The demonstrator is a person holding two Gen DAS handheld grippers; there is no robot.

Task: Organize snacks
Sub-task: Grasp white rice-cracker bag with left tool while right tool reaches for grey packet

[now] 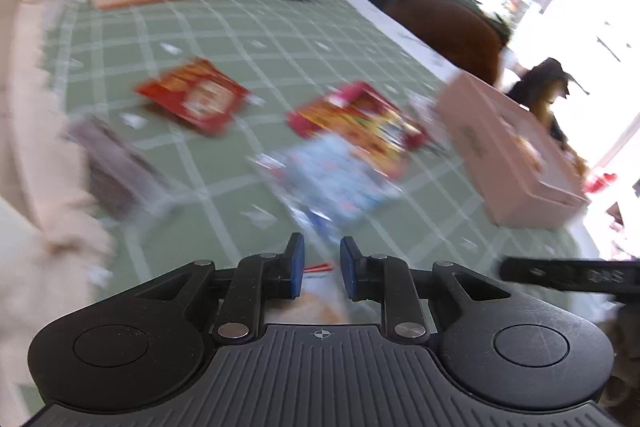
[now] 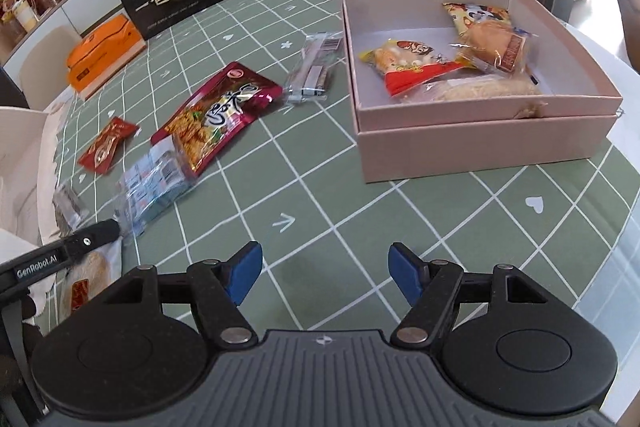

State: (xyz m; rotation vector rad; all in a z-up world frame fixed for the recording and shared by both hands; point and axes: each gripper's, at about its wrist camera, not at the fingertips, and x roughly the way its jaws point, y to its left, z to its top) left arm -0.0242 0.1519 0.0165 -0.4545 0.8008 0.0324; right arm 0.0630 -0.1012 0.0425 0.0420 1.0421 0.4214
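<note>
Left wrist view, heavily blurred: left gripper (image 1: 320, 267) is pointing down at the green checked tablecloth (image 1: 224, 39). Its blue pads (image 1: 297, 267) are standing close together with a narrow gap; a pale snack packet (image 1: 320, 301) is lying under and between them, but whether the pads are pressing on it cannot be told. Ahead, a light blue packet (image 1: 328, 175), a red-and-yellow pouch (image 1: 356, 123) and a small red sachet (image 1: 196, 99) are lying on the cloth. The pink box (image 1: 504, 155) is sitting at right.

Right wrist view: right gripper (image 2: 325, 275) is hovering over bare cloth, jaws wide apart, nothing between them. The pink box (image 2: 480, 143) is holding several wrapped snacks (image 2: 404, 67). A clear wrapped bar (image 2: 314, 67) is lying just beside the box.
</note>
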